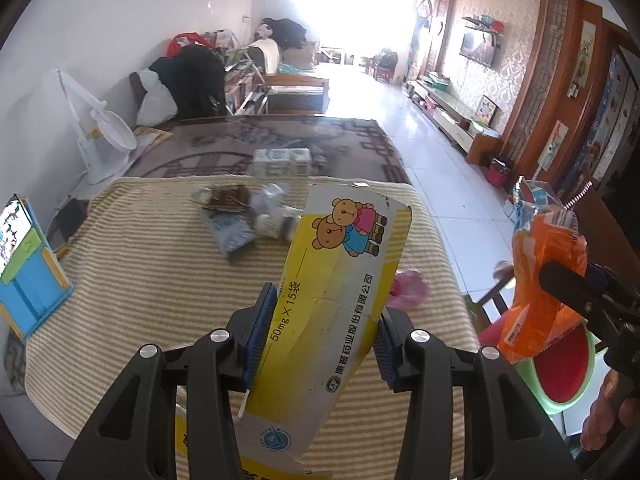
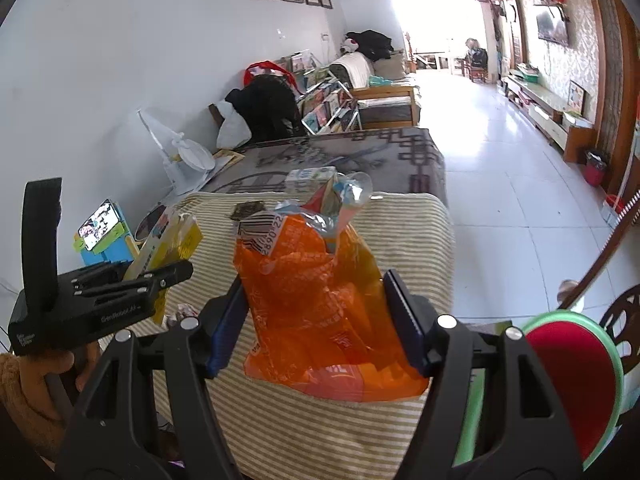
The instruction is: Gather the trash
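My left gripper [image 1: 320, 320] is shut on a flattened yellow and white medicine box [image 1: 336, 288] with cartoon bears, held above the striped cloth [image 1: 140, 280]. My right gripper [image 2: 316, 312] is shut on an orange plastic wrapper [image 2: 324, 304] that has a barcode and clear plastic at its top; the wrapper also shows in the left wrist view [image 1: 544, 292]. The left gripper with the box shows in the right wrist view [image 2: 152, 276]. More trash lies on the cloth: crumpled wrappers and a small bottle [image 1: 248, 220] and a pink scrap [image 1: 408, 286].
A green bin with a red liner [image 2: 576, 384] stands at the table's right; it also shows in the left wrist view [image 1: 560, 368]. A phone on a blue stand [image 1: 24, 264] sits at the left. A tissue pack [image 1: 282, 160] lies beyond the cloth. A white fan [image 1: 100, 132] stands by the wall.
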A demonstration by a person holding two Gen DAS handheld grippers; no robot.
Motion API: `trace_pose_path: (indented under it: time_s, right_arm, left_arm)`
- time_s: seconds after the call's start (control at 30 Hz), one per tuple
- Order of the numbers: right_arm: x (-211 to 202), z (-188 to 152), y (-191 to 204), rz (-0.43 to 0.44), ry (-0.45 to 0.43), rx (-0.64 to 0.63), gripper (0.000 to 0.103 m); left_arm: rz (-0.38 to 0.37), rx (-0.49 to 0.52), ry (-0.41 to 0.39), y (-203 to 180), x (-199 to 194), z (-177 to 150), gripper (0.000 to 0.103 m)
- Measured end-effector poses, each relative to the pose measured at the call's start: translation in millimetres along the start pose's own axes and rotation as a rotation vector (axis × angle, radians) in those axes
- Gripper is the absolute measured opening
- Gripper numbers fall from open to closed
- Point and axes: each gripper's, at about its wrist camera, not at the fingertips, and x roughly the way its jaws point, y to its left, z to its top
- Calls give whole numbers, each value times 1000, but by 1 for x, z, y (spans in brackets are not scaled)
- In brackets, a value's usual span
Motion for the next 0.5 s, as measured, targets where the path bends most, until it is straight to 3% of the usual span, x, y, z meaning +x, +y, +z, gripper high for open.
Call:
trace_pose_path:
  time_s: [0.3,0.5]
  right_arm:
    - [-22,-10,-52,-49,-15,74,65]
    - [-42,-23,-99,-135,-15,143,65]
  left_arm:
    - [-56,84,4,-63,-2,-2,42]
    - [-149,150,32,-111,5,-3,41]
